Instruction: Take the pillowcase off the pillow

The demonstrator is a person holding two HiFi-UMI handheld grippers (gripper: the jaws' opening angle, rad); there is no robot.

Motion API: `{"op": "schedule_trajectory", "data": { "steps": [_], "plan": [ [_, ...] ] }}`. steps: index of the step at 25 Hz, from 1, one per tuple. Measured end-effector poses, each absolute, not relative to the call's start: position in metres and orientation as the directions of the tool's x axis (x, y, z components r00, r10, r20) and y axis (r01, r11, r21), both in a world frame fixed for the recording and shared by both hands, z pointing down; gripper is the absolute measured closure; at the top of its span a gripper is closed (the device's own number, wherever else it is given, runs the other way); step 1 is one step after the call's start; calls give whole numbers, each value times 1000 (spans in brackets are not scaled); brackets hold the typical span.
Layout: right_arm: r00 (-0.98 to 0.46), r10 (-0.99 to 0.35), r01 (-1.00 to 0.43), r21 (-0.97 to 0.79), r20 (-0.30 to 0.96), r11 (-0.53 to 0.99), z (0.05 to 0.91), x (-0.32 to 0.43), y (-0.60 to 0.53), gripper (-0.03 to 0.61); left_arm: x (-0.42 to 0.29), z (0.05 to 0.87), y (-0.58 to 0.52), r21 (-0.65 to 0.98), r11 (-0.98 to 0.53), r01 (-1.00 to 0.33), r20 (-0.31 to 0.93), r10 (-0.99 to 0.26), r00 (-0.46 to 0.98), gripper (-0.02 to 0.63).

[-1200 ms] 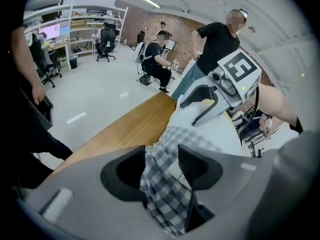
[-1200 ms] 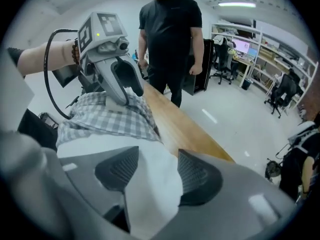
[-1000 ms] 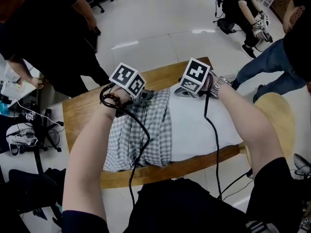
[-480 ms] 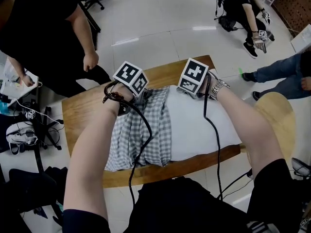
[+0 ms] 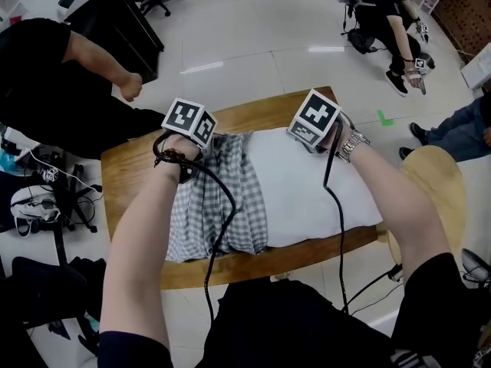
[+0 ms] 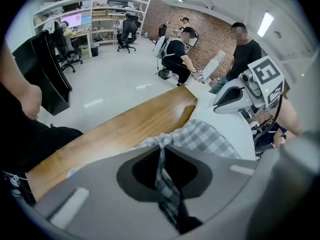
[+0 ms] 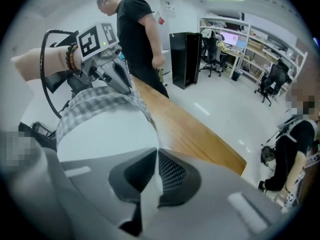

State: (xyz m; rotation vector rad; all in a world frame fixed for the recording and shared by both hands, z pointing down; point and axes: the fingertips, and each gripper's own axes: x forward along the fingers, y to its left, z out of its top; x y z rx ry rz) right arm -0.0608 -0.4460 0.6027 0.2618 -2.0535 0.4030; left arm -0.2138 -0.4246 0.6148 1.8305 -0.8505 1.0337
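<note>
The person wears a black top (image 5: 291, 324) with short sleeves (image 5: 431, 294), a dark bead bracelet (image 5: 170, 156) on the left wrist and a shiny silver watch (image 5: 351, 146) on the right. The left gripper (image 6: 161, 151) and right gripper (image 7: 155, 154) are grey. Each has a white cube (image 5: 189, 121) with black square marks and a thin black cable (image 5: 222, 228).

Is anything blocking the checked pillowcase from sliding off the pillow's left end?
Nothing visible. The left claw pinches the pillowcase, the right claw pinches the white pillow, and the wooden table beyond that end shows no objects.
</note>
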Motion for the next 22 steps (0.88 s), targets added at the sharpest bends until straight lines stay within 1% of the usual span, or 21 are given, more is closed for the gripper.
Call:
{"op": "schedule_trajectory", "data": {
  "steps": [6,11,17,22],
  "plan": [
    [-473,-103,-385,-99,875,918,579,-39,-443,572,-234,589,-417,286,-349,-892,891,-244,382,591],
    [-450,-173,-428,-42,876,903,590,-25,-428,572,-261,591,-390,236,-316,-919,892,-303,334,601],
    [-414,-223,-461,9,882,888,578,-3,-438,572,-283,569,-384,224,-257,-940,886,-348,307,604],
    [-386,-260,-474,51,885,879,586,-4,-437,572,-302,577,-374,221,-227,-948,878,-377,295,606]
  ]
}}
